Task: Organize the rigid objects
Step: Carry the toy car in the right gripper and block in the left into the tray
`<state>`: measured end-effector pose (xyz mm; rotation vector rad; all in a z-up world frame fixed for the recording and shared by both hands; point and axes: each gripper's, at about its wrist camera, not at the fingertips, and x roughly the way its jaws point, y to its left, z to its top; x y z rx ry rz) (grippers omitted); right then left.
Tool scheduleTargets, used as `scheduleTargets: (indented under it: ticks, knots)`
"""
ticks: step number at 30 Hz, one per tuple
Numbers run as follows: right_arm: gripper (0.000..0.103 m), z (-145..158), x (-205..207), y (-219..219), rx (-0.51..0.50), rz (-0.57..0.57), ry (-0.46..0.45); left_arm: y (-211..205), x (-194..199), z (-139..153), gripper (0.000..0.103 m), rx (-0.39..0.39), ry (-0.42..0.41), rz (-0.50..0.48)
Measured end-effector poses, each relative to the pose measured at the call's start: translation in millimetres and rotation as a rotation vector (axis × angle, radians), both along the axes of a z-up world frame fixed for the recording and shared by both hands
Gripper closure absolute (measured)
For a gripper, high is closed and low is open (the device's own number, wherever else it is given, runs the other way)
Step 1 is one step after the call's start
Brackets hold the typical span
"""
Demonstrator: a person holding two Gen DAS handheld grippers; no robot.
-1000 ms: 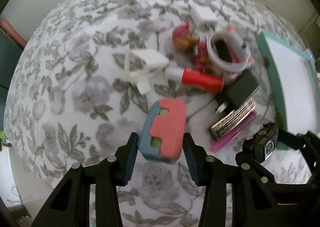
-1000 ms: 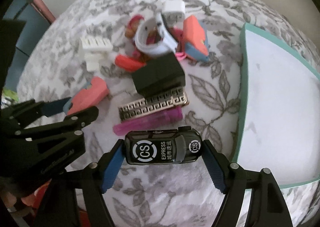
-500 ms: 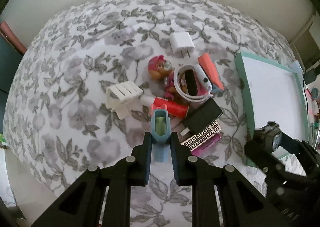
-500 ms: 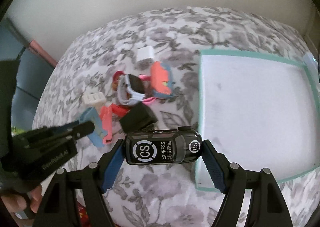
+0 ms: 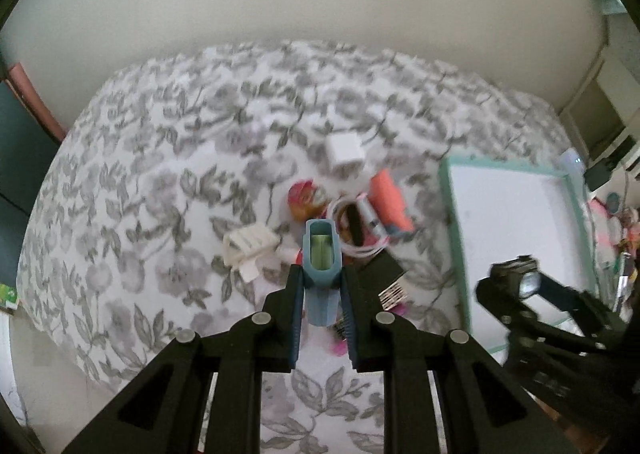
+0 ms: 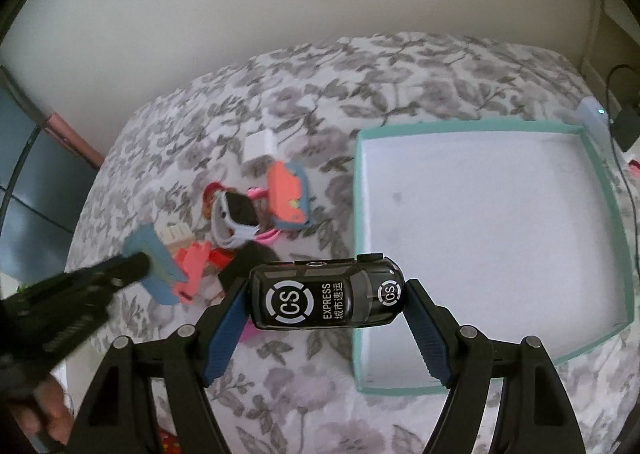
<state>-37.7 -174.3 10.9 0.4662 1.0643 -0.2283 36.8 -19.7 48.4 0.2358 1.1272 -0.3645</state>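
Black toy car [image 6: 326, 296] w/ white CS logos + "EXPRESS" text, sits btwn blue pads [image 6: 222, 338] of the black right gripper [image 6: 326, 328]. Box [image 6: 608, 190] just past it: teal rim, white inside. Cloth [image 6: 304, 358] underneath is white w/ grey floral print. Blue-and-coral block [image 5: 321, 254] in the left gripper [image 5: 322, 296].
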Motion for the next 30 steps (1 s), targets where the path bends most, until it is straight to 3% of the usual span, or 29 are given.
scheduleTargets:
  ticks: [8,14,22,30]
  knots:
    - [0.024,7,-5,-18,-0.006,-0.058,-0.023,-20,-10,52,0.084,-0.053,-0.098,-0.052]
    - [0.024,21,-16,-37,-0.040,-0.131,-0.054,-53,-16,75,0.084,-0.101,-0.136,-0.097]
    - [0.024,25,-32,-75,-0.092,-0.269,-0.041,-116,-20,66,0.084,-0.133,-0.107,-0.172]
    - [0.024,14,-41,-105,-0.102,-0.348,-0.009,-171,-18,36,0.084,-0.111,-0.066,-0.224]
